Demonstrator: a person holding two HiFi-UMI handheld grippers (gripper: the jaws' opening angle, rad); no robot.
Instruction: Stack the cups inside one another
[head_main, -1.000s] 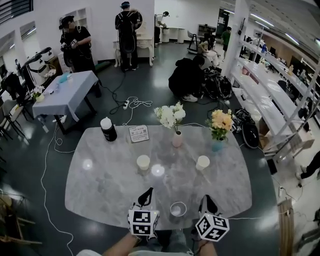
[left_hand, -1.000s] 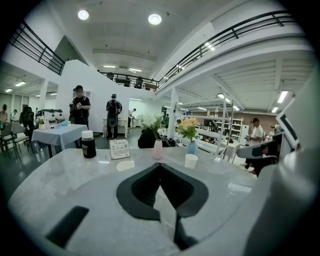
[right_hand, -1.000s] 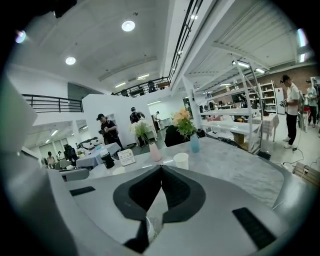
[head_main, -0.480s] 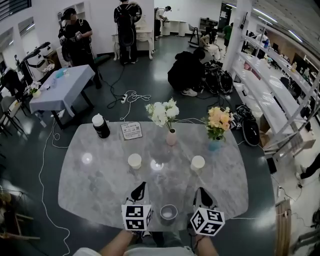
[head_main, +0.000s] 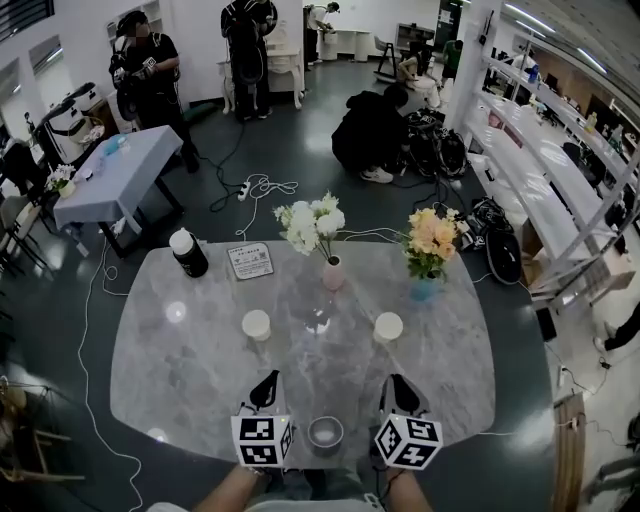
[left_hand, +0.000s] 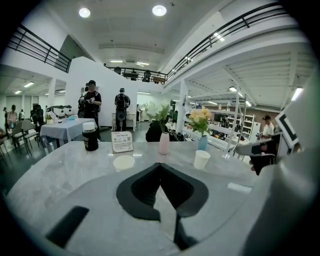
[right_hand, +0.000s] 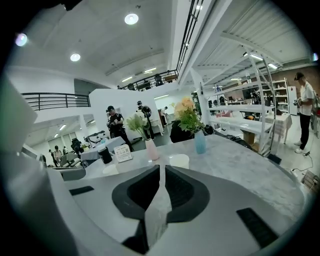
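Near cup (head_main: 325, 432) between left hand-held gripper (head_main: 266, 380) and right hand-held gripper (head_main: 396, 382); left cup (head_main: 256, 323), right cup (head_main: 388, 325) behind.

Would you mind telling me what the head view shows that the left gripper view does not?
Head view only: the third cup, between the left tongs and right tongs. Left gripper view only: ceiling lights and the left tongs' tips seen shut, empty. Shared: left white cup, right white cup, black bottle, card, pink vase, blue vase.
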